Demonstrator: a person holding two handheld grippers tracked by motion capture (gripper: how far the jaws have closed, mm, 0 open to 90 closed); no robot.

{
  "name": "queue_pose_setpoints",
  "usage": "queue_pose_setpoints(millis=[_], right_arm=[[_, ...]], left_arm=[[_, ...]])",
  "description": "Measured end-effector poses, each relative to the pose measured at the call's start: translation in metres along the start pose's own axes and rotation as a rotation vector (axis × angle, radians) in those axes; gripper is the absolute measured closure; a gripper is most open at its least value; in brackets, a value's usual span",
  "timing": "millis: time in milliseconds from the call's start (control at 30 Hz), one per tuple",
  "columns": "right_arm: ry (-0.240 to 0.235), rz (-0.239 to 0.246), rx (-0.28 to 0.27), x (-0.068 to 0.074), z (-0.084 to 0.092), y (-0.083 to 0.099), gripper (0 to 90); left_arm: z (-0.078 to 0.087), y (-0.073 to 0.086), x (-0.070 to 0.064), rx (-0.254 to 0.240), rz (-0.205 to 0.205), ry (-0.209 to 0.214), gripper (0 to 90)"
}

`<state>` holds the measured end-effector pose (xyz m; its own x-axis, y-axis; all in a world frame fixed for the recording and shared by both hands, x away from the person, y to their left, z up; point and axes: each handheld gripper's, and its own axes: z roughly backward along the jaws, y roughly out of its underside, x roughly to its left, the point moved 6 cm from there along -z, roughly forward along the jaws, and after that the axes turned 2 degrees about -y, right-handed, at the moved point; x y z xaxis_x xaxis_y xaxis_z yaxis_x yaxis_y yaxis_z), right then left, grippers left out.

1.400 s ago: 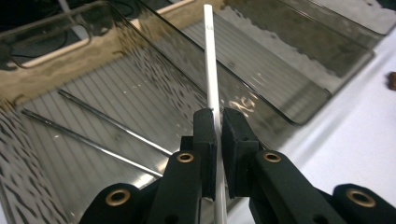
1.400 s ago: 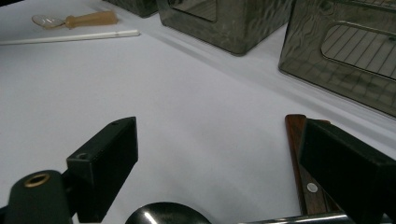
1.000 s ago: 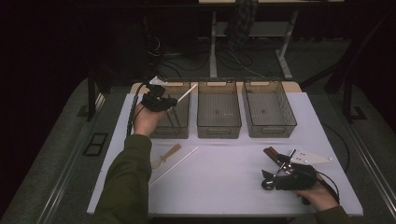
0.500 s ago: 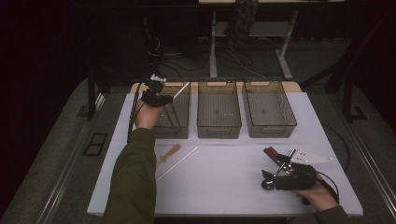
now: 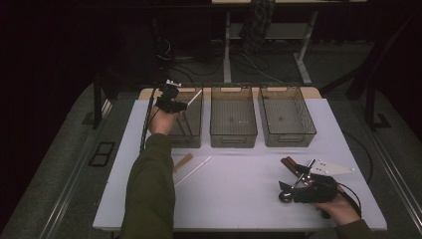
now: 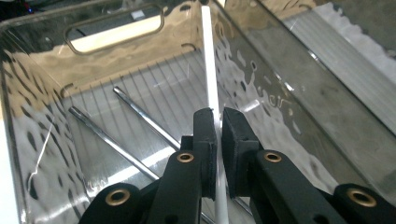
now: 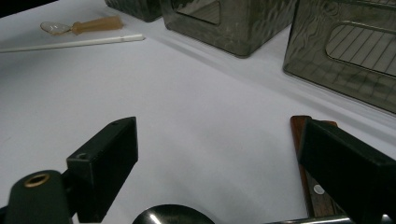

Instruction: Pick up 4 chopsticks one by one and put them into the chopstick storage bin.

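My left gripper [image 5: 172,103] hangs over the left clear bin [image 5: 193,141], shut on a thin white stick [image 5: 194,95]. In the left gripper view the stick [image 6: 208,60] runs up from between the pads of that gripper [image 6: 215,114] and slants into the bin [image 6: 116,51]. Two metal rods [image 6: 140,116] lie on the bin's floor. My right gripper [image 5: 300,178] rests on the table at the front right. In its own view that gripper [image 7: 219,130] is open with nothing between its jaws. A wooden-handled knife [image 7: 312,186] lies by its right jaw.
Two more clear bins, the middle bin [image 5: 233,138] and the right bin [image 5: 287,140], stand in the row. A second white stick [image 5: 193,170] and an amber-handled spoon [image 5: 183,162] lie mid-table. A metal spoon bowl [image 7: 173,215] and a white pointed tool [image 5: 333,167] lie by the right hand.
My left gripper has sunk a little toward the left bin, still holding the white stick. The right gripper has stayed put.
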<state>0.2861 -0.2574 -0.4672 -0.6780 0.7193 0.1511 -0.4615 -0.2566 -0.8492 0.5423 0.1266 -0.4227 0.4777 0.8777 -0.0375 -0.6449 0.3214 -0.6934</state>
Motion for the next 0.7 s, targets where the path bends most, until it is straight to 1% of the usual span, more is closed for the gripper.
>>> queue_pose_setpoints(millis=[67, 133, 167, 200, 267, 333, 400, 467, 667, 700], right_arm=[[0.0, -0.001, 0.0, 0.0, 0.0, 0.0, 11.5], [-0.001, 0.0, -0.001, 0.0, 0.0, 0.0, 11.5], [-0.001, -0.001, 0.0, 0.0, 0.0, 0.0, 11.5], [0.0, -0.002, 0.0, 0.0, 0.0, 0.0, 11.5], [-0.001, -0.001, 0.0, 0.0, 0.0, 0.0, 11.5], [0.0, 0.001, 0.001, 0.0, 0.0, 0.0, 11.6], [0.0, 0.002, 0.002, 0.0, 0.0, 0.0, 11.5], [0.001, 0.002, 0.002, 0.0, -0.001, 0.0, 11.5], [-0.001, 0.004, 0.005, 0.0, -0.001, 0.0, 11.5], [-0.001, 0.004, 0.005, 0.0, -0.001, 0.0, 11.6]], left_arm=[[-0.001, 0.0, 0.0, -0.001, 0.001, -0.001, 83.9], [-0.003, 0.001, 0.0, -0.002, 0.003, 0.007, 82.9], [-0.002, 0.0, 0.0, -0.01, -0.008, -0.004, 78.9], [-0.001, -0.001, -0.001, -0.018, -0.008, -0.006, 76.2], [0.0, -0.003, -0.002, -0.034, -0.004, 0.002, 71.6], [0.002, -0.004, -0.003, -0.04, -0.013, -0.001, 69.2], [0.005, -0.005, -0.005, -0.05, -0.011, 0.015, 66.0], [0.008, -0.006, -0.006, -0.056, -0.019, 0.029, 62.4], [0.024, -0.008, -0.019, -0.085, -0.037, 0.107, 50.6], [0.027, -0.008, -0.021, -0.087, -0.05, 0.117, 49.3]])
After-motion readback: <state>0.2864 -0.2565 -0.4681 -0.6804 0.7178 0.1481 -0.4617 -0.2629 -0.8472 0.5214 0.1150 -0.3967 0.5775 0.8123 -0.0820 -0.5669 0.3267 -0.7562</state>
